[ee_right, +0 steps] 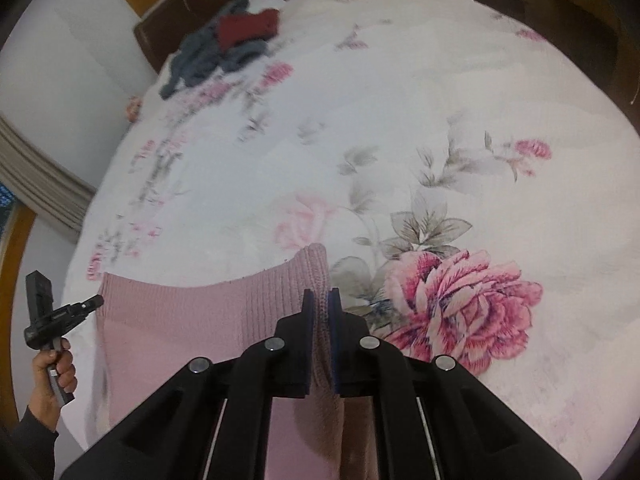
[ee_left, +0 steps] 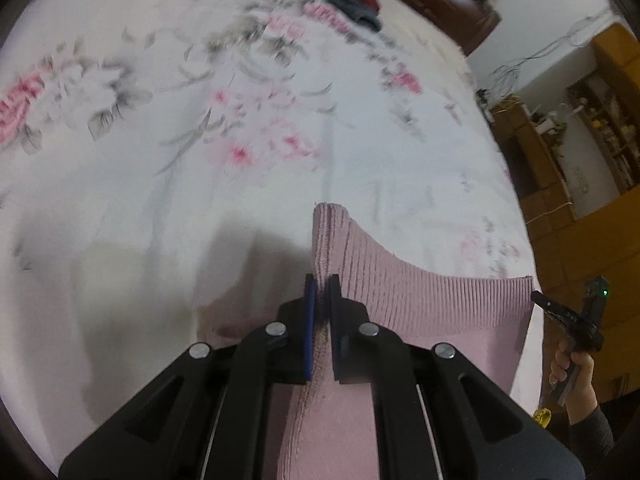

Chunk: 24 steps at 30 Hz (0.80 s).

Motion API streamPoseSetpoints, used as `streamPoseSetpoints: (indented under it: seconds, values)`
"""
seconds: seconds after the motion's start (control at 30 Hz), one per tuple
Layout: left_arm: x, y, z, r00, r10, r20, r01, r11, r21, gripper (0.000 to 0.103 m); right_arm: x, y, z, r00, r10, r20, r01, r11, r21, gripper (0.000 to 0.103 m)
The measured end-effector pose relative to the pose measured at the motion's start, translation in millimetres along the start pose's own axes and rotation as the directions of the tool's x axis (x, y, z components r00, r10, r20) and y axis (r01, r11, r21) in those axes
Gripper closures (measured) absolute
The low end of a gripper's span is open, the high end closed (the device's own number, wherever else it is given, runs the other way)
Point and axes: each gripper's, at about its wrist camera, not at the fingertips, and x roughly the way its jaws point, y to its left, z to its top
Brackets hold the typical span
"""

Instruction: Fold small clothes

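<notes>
The left tool [ee_left: 322, 280] pinches one ribbed corner of the pink knitted garment [ee_left: 408, 300], and the right tool [ee_right: 321, 294] pinches the opposite corner. The garment's ribbed hem runs between them: to the right of the left tool, to the left of the right tool, with the rest of the cloth hanging below each. Beneath and ahead of both tools spreads the white flower-printed bedspread [ee_right: 400, 128]. Far ahead at the bed's far edge lies a heap of grey and red clothes [ee_right: 228, 48], ahead-left of the right tool and ahead-right of the left tool. A wooden shelf unit [ee_left: 600, 140] stands beyond the bed, right of the left tool.
</notes>
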Motion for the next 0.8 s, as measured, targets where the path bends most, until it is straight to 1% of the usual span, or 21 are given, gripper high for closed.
streamPoseSetpoints:
  seconds: [0.13, 0.27, 0.3, 0.37, 0.4, 0.43, 0.47, 0.5, 0.53, 0.57, 0.6, 0.63, 0.67, 0.7, 0.73, 0.77, 0.8]
  values:
    - [32.5, 18.4, 3.0, 0.997, 0.042, -0.057, -0.044, 0.999, -0.028, 0.099, 30.0, -17.7, 0.0, 0.999, -0.024, -0.037, 0.025, 0.999, 0.032, 0.096]
    - [57.9, 35.6, -1.6, 0.989, 0.083, -0.124, -0.090, 0.994, -0.057, 0.098, 55.8, -34.5, -5.6, 0.996, -0.045, -0.071, 0.050, 0.997, 0.062, 0.097]
    - [60.4, 38.0, -2.1, 0.988, 0.077, -0.134, -0.086, 0.994, -0.065, 0.098, 62.9, -38.2, -8.4, 0.995, -0.051, -0.082, 0.057, 0.996, 0.065, 0.096]
    - [54.1, 37.0, -0.5, 0.989, 0.081, -0.122, -0.089, 0.994, -0.067, 0.096, 68.2, -40.6, -12.0, 0.994, -0.040, -0.099, 0.048, 0.996, 0.073, 0.096]
    - [42.7, 32.0, 1.1, 0.992, 0.088, -0.087, -0.093, 0.994, -0.056, 0.096, 65.0, -41.0, -12.1, 0.995, -0.042, -0.088, 0.049, 0.996, 0.075, 0.092]
    - [29.1, 24.4, 1.5, 0.997, 0.070, -0.045, -0.071, 0.997, -0.036, 0.095, 52.9, -39.5, -11.6, 0.998, -0.041, -0.049, 0.045, 0.996, 0.082, 0.090]
    - [17.0, 14.4, 0.1, 1.000, 0.025, -0.015, -0.025, 1.000, -0.009, 0.095, 41.1, -37.6, -12.1, 0.999, -0.034, -0.008, 0.035, 0.996, 0.086, 0.089]
    - [12.2, 6.5, -2.7, 0.999, -0.032, -0.015, 0.032, 0.999, 0.007, 0.095, 25.1, -35.4, -15.1, 0.999, 0.000, 0.045, -0.004, 0.995, 0.096, 0.089]
    - [12.3, 1.2, -5.7, 0.997, -0.075, -0.030, 0.075, 0.997, 0.016, 0.095, 19.0, -34.3, -19.5, 0.998, 0.035, 0.055, -0.041, 0.993, 0.110, 0.089]
    - [18.0, -5.2, -10.8, 0.992, -0.107, -0.063, 0.109, 0.994, 0.029, 0.095, 19.1, -33.7, -24.0, 0.996, 0.081, 0.043, -0.086, 0.989, 0.121, 0.089]
    - [24.7, -7.5, -14.3, 0.993, -0.090, -0.082, 0.094, 0.995, 0.040, 0.095, 23.6, -32.0, -30.8, 0.993, 0.116, 0.012, -0.117, 0.985, 0.130, 0.089]
    - [32.1, -6.0, -16.6, 0.994, -0.054, -0.100, 0.059, 0.997, 0.047, 0.095, 28.8, -31.2, -36.9, 0.993, 0.120, -0.013, -0.117, 0.985, 0.130, 0.089]
    - [37.3, -2.5, -17.3, 0.995, 0.007, -0.103, -0.002, 0.999, 0.053, 0.095, 36.4, -31.8, -42.3, 0.991, 0.122, -0.047, -0.114, 0.985, 0.133, 0.089]
    - [38.1, 3.6, -16.4, 0.994, 0.052, -0.092, -0.048, 0.998, 0.043, 0.095, 44.8, -35.3, -48.7, 0.991, 0.109, -0.080, -0.097, 0.985, 0.144, 0.093]
    - [35.2, 12.8, -14.3, 0.995, 0.058, -0.076, -0.058, 0.998, 0.003, 0.095, 47.4, -39.0, -50.3, 0.991, 0.100, -0.083, -0.087, 0.985, 0.151, 0.095]
    - [23.6, 24.8, -10.9, 0.996, 0.082, -0.029, -0.084, 0.995, -0.059, 0.096, 48.8, -41.8, -50.1, 0.992, 0.094, -0.088, -0.079, 0.985, 0.156, 0.101]
    - [10.3, 31.5, -8.3, 0.996, 0.093, 0.015, -0.091, 0.991, -0.095, 0.096, 50.6, -43.0, -50.3, 0.991, 0.090, -0.094, -0.074, 0.985, 0.155, 0.101]
